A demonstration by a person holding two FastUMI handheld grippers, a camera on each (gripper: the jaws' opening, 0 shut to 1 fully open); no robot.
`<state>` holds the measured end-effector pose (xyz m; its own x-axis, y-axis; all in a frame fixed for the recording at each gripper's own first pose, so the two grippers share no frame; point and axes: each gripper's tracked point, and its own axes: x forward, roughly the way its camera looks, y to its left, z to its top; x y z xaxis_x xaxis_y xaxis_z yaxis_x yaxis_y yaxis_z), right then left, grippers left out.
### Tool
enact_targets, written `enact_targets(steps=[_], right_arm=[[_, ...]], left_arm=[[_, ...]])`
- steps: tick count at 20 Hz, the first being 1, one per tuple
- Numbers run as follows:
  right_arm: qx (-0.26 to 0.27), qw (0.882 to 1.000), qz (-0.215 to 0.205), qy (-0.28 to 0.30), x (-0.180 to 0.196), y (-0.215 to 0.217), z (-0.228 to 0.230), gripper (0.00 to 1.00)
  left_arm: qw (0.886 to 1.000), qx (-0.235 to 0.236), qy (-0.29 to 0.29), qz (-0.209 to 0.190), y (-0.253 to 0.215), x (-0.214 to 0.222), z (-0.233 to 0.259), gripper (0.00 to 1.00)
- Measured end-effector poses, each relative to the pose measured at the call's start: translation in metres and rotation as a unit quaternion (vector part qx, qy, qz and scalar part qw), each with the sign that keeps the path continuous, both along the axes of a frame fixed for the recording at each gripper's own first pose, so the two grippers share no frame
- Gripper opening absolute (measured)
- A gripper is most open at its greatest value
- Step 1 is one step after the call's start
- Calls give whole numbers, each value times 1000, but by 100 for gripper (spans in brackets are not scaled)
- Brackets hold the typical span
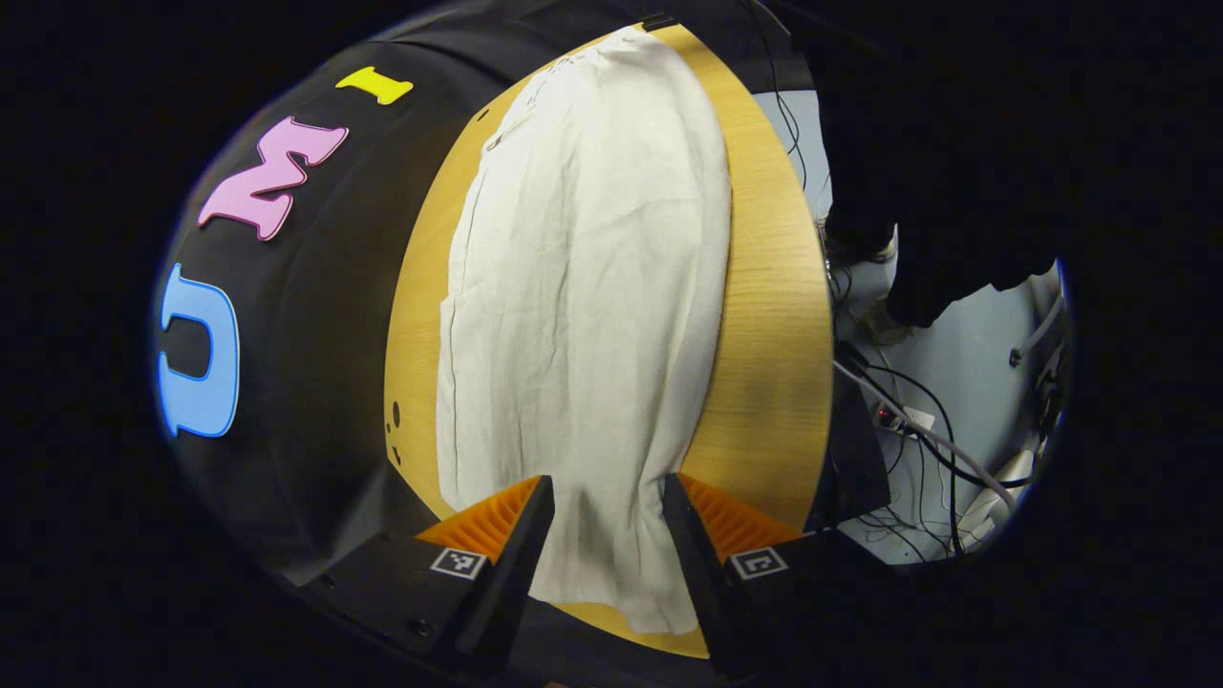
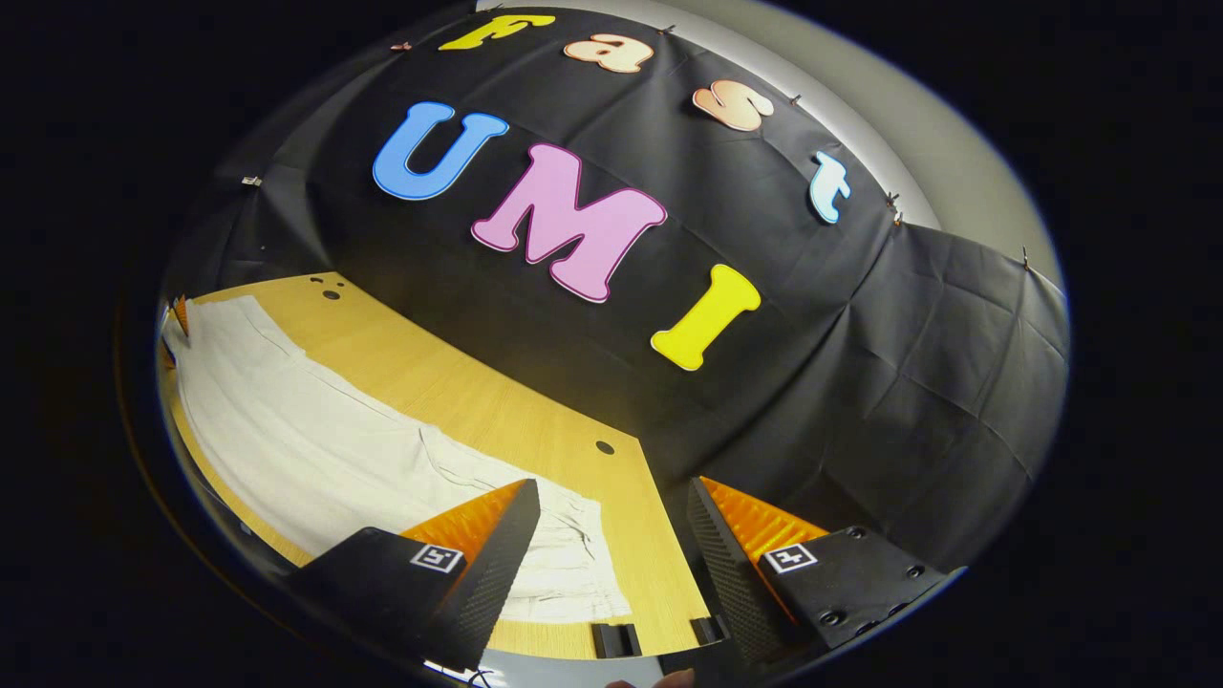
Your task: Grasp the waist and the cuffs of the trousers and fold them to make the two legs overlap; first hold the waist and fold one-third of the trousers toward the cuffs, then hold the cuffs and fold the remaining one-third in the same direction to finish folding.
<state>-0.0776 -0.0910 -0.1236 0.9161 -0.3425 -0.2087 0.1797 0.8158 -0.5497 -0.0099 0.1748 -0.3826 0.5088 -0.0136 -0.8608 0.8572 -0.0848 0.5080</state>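
Both grippers, left gripper [image 1: 608, 521] and right gripper [image 2: 611, 526], hang spread apart above the flat trousers [image 1: 583, 315].

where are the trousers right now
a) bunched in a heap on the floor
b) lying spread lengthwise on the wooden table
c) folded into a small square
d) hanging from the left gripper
b: the trousers lie flat along the wooden table, with both the left gripper and right gripper open above them.
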Motion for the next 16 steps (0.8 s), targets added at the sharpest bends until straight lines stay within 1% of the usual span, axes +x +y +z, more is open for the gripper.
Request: enact_targets(steps=[1, 2, 3, 4, 5, 6, 7, 8, 10, 11, 13, 16], right_arm=[[0, 1000, 0, 1, 0, 1, -2, 98], [0, 1000, -1, 3, 0, 0, -4, 98], [0, 1000, -1, 4, 0, 0, -5, 98], [-1, 1000, -1, 5, 0, -1, -5, 98], [-2, 1000, -1, 5, 1, -2, -5, 98], [-4, 1000, -1, 7, 1, -3, -7, 98], [-7, 1000, -1, 10, 0, -4, -9, 98], [-12, 1000, -1, 14, -2, -6, -12, 97], [-24, 999, 6, 29, -5, -9, -22, 98], [-35, 998, 14, 41, -6, -11, -29, 98], [-61, 995, 32, 75, -10, -14, -48, 97], [-92, 985, 72, 127, -23, -19, -84, 98]], left_arm=[[1000, 3, -1, 1, -2, 4, -2, 77], [1000, 5, -2, 1, -4, 9, -4, 72], [1000, 8, 7, 7, -2, 10, -8, 70], [1000, 11, 20, 16, 0, 9, -14, 60], [999, 15, 31, 24, 2, 9, -18, 46], [999, 20, 36, 29, 3, 8, -20, 27], [999, 21, 41, 27, 2, 7, -18, 16], [998, 19, 44, 29, 0, 8, -20, 13], [998, 12, 49, 46, -1, 7, -20, 7], [997, 9, 49, 53, 0, 7, -21, 7], [997, 12, 46, 54, -1, 8, -21, 7], [998, 25, 41, 48, 0, 9, -21, 7]])
